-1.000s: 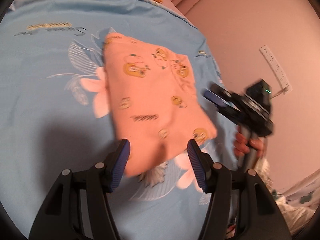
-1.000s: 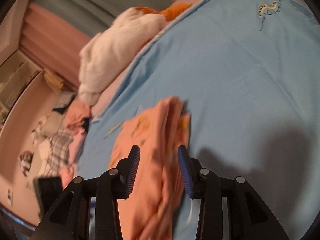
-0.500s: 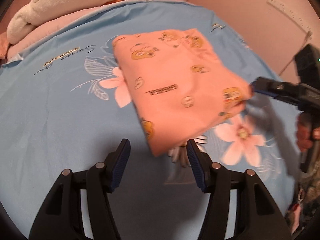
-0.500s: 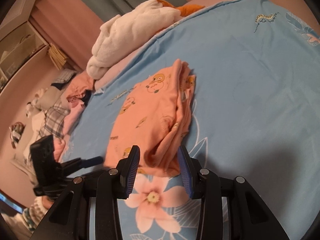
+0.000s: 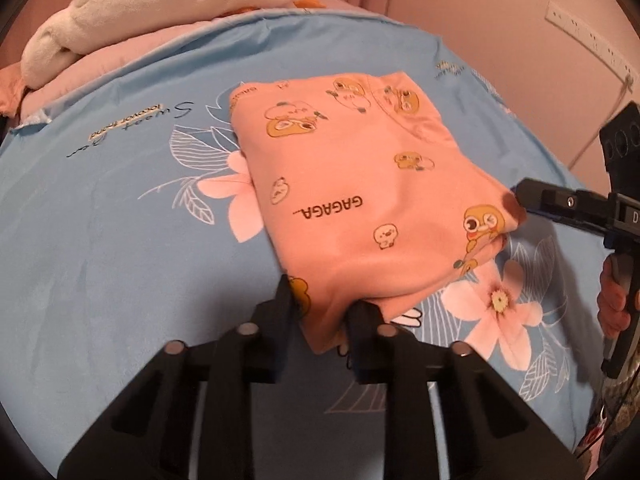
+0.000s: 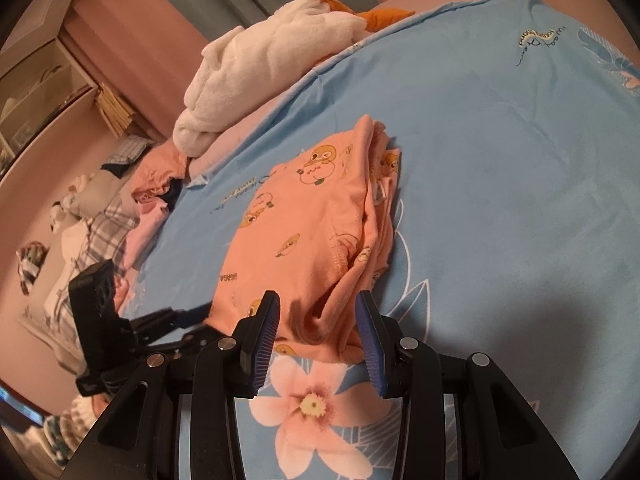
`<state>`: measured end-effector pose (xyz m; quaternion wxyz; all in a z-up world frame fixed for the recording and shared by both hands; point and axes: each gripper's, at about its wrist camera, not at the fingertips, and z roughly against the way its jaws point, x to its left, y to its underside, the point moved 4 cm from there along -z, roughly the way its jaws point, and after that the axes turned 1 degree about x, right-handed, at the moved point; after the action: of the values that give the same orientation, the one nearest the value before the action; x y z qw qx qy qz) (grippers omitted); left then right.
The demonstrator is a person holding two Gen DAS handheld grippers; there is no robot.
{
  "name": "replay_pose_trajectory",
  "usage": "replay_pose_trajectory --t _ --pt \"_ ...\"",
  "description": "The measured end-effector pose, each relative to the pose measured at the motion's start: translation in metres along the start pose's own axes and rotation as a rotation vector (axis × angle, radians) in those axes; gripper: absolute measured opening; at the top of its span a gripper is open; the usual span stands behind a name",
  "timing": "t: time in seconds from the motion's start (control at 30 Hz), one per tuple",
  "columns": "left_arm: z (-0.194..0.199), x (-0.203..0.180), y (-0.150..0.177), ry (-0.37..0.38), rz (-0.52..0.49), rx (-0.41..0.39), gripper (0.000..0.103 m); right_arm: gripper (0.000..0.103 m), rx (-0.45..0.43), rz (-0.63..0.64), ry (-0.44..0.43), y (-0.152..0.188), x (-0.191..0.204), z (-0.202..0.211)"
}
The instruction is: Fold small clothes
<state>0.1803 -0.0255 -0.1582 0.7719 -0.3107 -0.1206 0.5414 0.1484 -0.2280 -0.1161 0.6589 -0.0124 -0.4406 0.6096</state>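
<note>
Now the left gripper is closing on the near corner of the folded shirt lying on the bed; the right gripper is straddling the other corner, fingers unclenched: pinch every layer before lifting

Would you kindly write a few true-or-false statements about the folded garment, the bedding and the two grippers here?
1. The folded peach cartoon-print garment lies on a blue floral bedsheet. True.
2. The garment is printed "GAGAGA". True.
3. The left gripper hangs clear of the garment. False: its jaws are closing on a corner.
4. A white fluffy blanket covers the garment. False: it sits apart, beyond the sheet's edge.
5. The right gripper straddles the garment's bunched corner. True.
</note>
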Motion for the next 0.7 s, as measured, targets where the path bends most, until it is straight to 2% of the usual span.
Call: replay_pose_trajectory --t 0.03,0.1,0.17,0.27,0.33,0.43,0.57,0.7 --pt "0.008 0.004 -0.001 0.001 0.026 -0.050 0.014 0.040 -0.002 0.003 0.001 0.000 0.000 0.001" --pt "0.021 0.012 0.000 0.009 0.073 -0.105 0.013 0.040 -0.009 0.008 -0.002 -0.001 0.001 0.004" --pt "0.021 0.013 0.001 0.028 0.070 -0.080 0.013 0.040 -0.017 0.008 -0.005 -0.003 0.001 0.007" --pt "0.017 0.009 0.008 -0.001 0.029 -0.051 0.014 0.040 -0.021 0.005 -0.001 -0.003 0.000 0.007" --pt "0.016 0.013 0.014 -0.005 0.046 -0.042 0.018 0.040 -0.021 0.001 0.001 -0.003 0.000 0.005" --pt "0.015 0.026 0.019 -0.012 0.092 -0.024 0.038 0.040 -0.013 0.032 0.007 -0.005 0.008 0.002" --pt "0.027 0.025 0.020 0.035 0.080 -0.001 0.037 0.040 -0.006 0.120 0.014 -0.010 0.026 -0.005" --pt "0.044 0.019 0.016 0.089 0.080 -0.021 0.040 0.040 0.004 0.226 0.016 -0.013 0.046 -0.013"
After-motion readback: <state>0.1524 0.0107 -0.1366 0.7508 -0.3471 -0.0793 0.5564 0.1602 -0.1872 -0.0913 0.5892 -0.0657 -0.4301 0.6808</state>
